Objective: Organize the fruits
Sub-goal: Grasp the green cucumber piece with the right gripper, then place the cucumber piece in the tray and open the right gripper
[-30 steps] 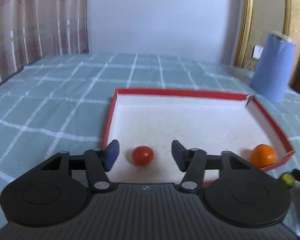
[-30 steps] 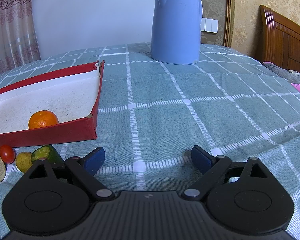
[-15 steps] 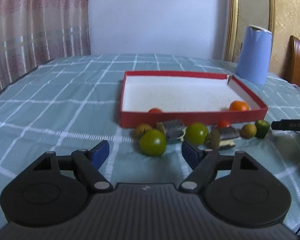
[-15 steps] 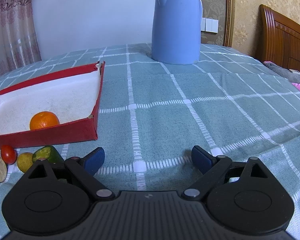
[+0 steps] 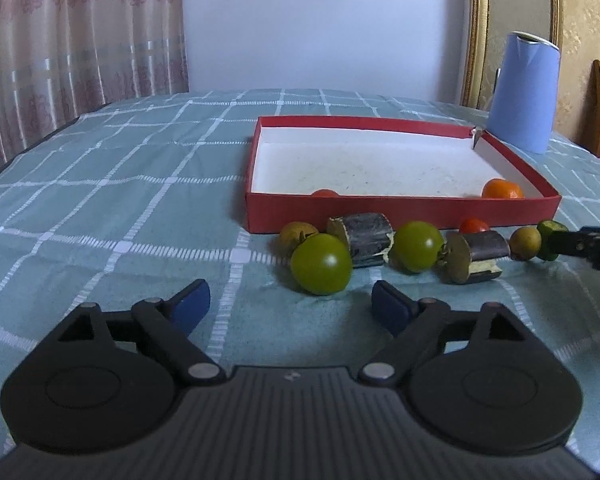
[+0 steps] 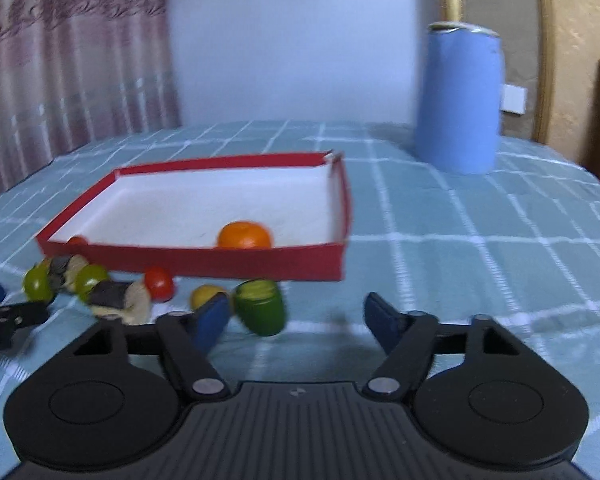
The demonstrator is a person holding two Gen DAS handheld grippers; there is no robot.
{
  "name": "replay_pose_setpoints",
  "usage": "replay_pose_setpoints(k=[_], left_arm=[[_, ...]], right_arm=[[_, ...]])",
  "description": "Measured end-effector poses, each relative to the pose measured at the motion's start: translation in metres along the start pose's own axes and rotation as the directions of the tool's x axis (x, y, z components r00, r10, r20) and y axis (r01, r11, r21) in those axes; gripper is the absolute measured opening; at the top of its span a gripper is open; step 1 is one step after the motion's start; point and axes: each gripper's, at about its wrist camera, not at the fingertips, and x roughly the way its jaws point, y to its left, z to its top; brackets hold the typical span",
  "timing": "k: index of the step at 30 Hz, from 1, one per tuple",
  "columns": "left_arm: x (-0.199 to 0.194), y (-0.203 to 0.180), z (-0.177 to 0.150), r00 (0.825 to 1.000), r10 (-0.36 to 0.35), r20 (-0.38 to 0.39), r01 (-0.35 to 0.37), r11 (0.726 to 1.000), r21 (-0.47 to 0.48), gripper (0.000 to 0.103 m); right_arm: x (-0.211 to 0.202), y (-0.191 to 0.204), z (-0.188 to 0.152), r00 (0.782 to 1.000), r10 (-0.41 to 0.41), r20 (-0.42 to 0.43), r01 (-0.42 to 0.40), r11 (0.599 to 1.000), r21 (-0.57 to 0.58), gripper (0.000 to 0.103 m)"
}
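Observation:
A red box (image 5: 380, 210) with a white floor holds a small red tomato (image 5: 325, 193) and an orange (image 5: 502, 190). A row of fruits lies in front of it. My left gripper (image 5: 290, 302) is empty and its jaws are opening, just short of a green tomato (image 5: 321, 264). My right gripper (image 6: 298, 316) has its jaws closing around a green fruit piece (image 6: 260, 306). That piece lies close to the left finger and well apart from the right one. In the right wrist view, the orange (image 6: 244, 235) sits behind the box's front wall (image 6: 196, 258).
The row also has a second green tomato (image 5: 418, 246), two dark eggplant chunks (image 5: 364, 236), small yellow-brown fruits (image 5: 296, 234) and a red cherry tomato (image 6: 159, 282). A blue kettle (image 6: 460, 100) stands behind the box at the right. A checked teal cloth covers the surface.
My left gripper has pulled back out of the box, leaving the red tomato inside, and its jaws have widened. My right gripper has swung left to the fruit row and its jaws have narrowed.

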Motion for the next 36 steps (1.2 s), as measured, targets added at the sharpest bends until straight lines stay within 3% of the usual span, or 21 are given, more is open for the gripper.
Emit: replay_pose_setpoints(k=[4, 8, 11, 16, 21, 25, 36], left_arm=[[0.001, 0.003, 0.0, 1.0, -0.013, -0.002, 0.013, 1.0, -0.01, 0.089], [0.003, 0.002, 0.0, 1.0, 0.0, -0.008, 0.0, 1.0, -0.003, 0.096], [0.006, 0.003, 0.001, 1.0, 0.016, -0.023, -0.016, 1.0, -0.018, 0.103], [0.007, 0.003, 0.002, 0.999, 0.022, -0.026, -0.022, 1.0, -0.016, 0.103], [0.007, 0.003, 0.001, 0.999, 0.022, -0.026, -0.023, 1.0, -0.014, 0.103], [0.007, 0.004, 0.001, 0.999, 0.022, -0.025, -0.022, 1.0, -0.015, 0.103], [0.007, 0.004, 0.001, 0.999, 0.023, -0.026, -0.023, 1.0, -0.014, 0.103]], right_arm=[[0.013, 0.0, 0.003, 1.0, 0.024, -0.017, -0.023, 0.999, 0.033, 0.047], [0.016, 0.002, 0.003, 1.0, 0.019, -0.002, -0.019, 0.999, 0.028, 0.044], [0.014, 0.0, 0.001, 0.999, 0.052, 0.004, -0.052, 0.998, 0.036, 0.031], [0.012, -0.001, 0.001, 0.998, 0.064, 0.018, -0.064, 0.997, 0.043, 0.03], [-0.007, -0.002, 0.003, 0.991, 0.073, 0.108, -0.077, 0.997, 0.031, 0.03], [-0.009, -0.004, 0.019, 0.984, 0.016, 0.179, -0.018, 1.0, 0.008, 0.03], [0.074, -0.019, 0.055, 0.997, -0.016, 0.081, 0.01, 0.997, 0.072, 0.03]])
